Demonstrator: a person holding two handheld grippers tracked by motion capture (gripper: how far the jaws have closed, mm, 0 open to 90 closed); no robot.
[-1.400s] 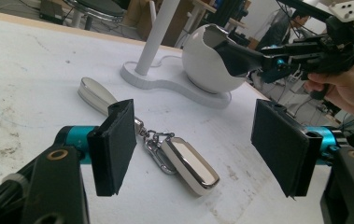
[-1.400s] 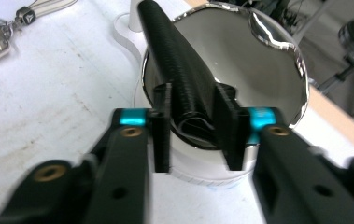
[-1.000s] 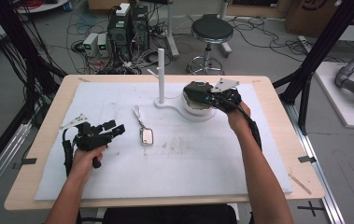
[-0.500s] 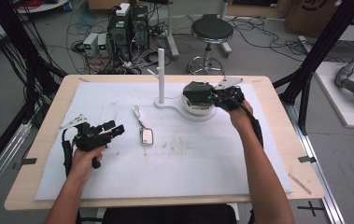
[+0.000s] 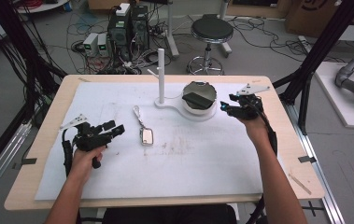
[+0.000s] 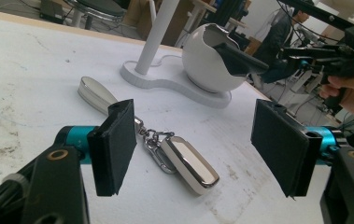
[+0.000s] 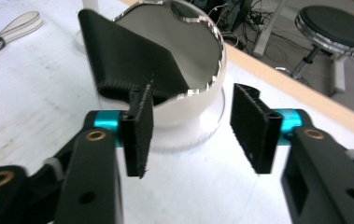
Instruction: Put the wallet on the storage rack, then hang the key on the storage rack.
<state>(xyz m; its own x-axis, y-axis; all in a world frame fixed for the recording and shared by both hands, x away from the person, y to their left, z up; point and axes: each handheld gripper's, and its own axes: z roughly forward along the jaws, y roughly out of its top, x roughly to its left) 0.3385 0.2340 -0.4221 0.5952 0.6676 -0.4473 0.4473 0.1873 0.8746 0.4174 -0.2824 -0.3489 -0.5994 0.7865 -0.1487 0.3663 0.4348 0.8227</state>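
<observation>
While our right tool (image 5: 225, 108) has just been opening, nothing lies between its jaws; it hovers just right of the round white ceramic bowl (image 5: 199, 108), where the flat black wallet (image 5: 200, 99) leans. Our left tool (image 5: 114, 129) gapes wide, empty, near the silver key fob (image 5: 146, 136) on the desk (image 5: 277, 154).
</observation>
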